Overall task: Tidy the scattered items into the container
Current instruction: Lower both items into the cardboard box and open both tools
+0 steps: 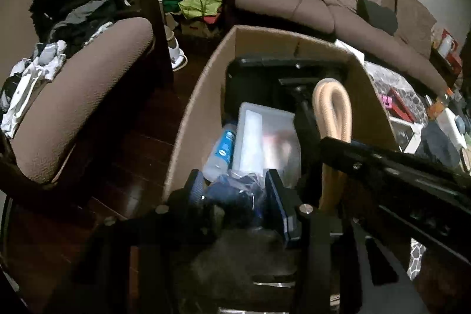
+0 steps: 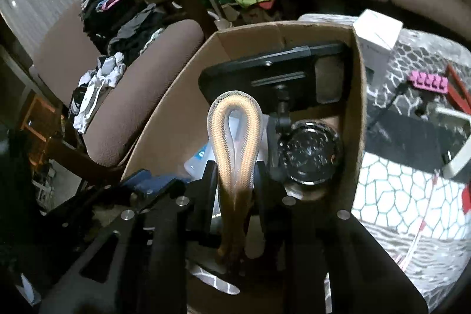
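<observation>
The task looks well along. The box (image 1: 368,96) already holds a clear bottle (image 1: 220,149) with a blue label, a frosted plastic tub (image 1: 265,137), a black flat-plated stand (image 2: 273,69) on a ball joint and, seen from the right wrist, a round dark glass piece (image 2: 312,155). Two more things hang over the box, both not yet let go.

The left gripper (image 1: 235,190) has its jaws closed on a dark blue bundle (image 1: 232,193) in crinkly clear wrap, soft and lumpy, held low over the near end of the box just above the bottle. The right gripper (image 2: 234,172) has its jaws pressed on a hose (image 2: 234,119) folded into a tall loop: tan, smooth-walled, sleeved in a fine white mesh, springy by the look of its rounded bend. The loop stands up inside the box, beside the stand's stem.

What is left, as I judge it: drop these two, then fetch what lies on the desk (image 2: 382,181) to the right of the box. Its cloth is grey and white with a cracked-stone print. On it are a white carton (image 2: 378,28) touching the box wall, a pink notched block (image 2: 429,83), a red frame (image 2: 459,87), a black mat (image 2: 412,131) and a white-rimmed tray (image 2: 456,143). Which of these count as scattered items I cannot tell.

The box is plain brown corrugated card, its walls thin and upright, already fairly full at the far end, so the hose may spring up once freed
</observation>
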